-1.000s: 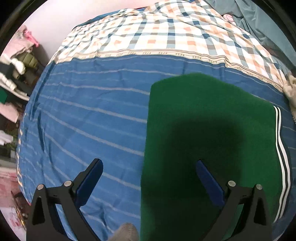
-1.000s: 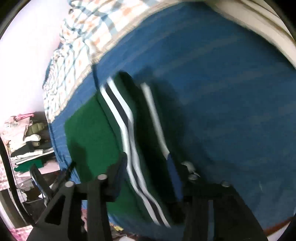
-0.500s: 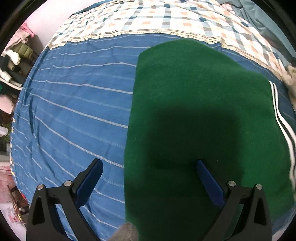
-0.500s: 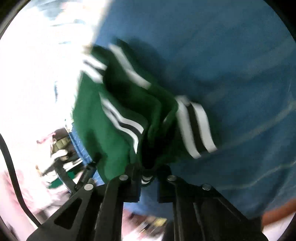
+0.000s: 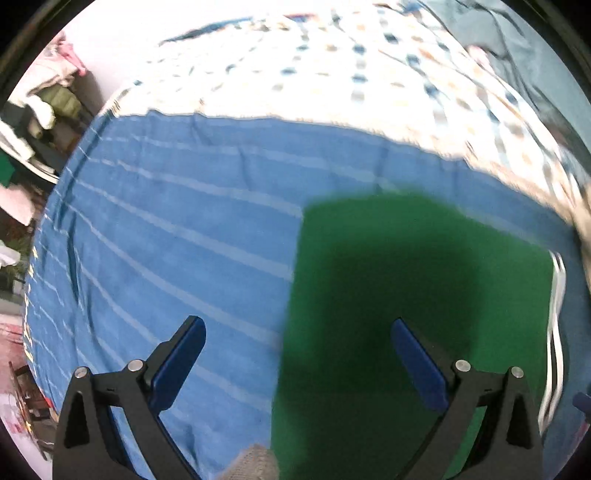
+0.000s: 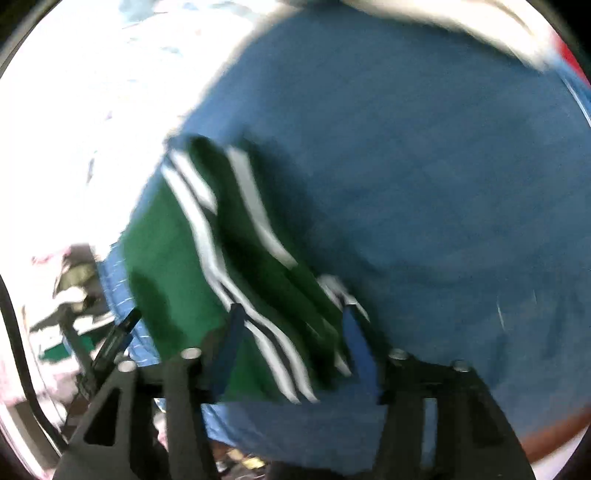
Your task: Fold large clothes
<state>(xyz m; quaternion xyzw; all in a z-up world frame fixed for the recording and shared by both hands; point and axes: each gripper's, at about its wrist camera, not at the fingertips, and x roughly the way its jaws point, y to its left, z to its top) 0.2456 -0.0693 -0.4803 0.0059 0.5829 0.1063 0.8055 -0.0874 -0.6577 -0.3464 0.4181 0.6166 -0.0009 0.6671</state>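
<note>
A green garment [image 5: 424, 295] with white side stripes [image 5: 556, 295] lies folded flat on the blue striped bed sheet [image 5: 166, 240]. My left gripper [image 5: 295, 326] hangs open above the garment's left edge, its right finger over the green cloth and its left finger over the sheet, holding nothing. In the right wrist view the garment's [image 6: 166, 258] striped edge [image 6: 207, 236] lies bunched between my right gripper's [image 6: 293, 317] fingers. Those jaws are opening and the pads stand clear of the cloth.
A checked quilt [image 5: 332, 74] covers the far part of the bed, with grey-blue cloth [image 5: 498, 33] beyond it. Hanging clothes [image 5: 37, 110] crowd the left side past the bed's edge. A bit of grey fabric [image 5: 255, 461] shows at the bottom edge.
Half a second ago the right gripper was shut on the raised striped edge; now its jaws are apart and the edge lies lower. The left gripper swung towards the garment, then back.
</note>
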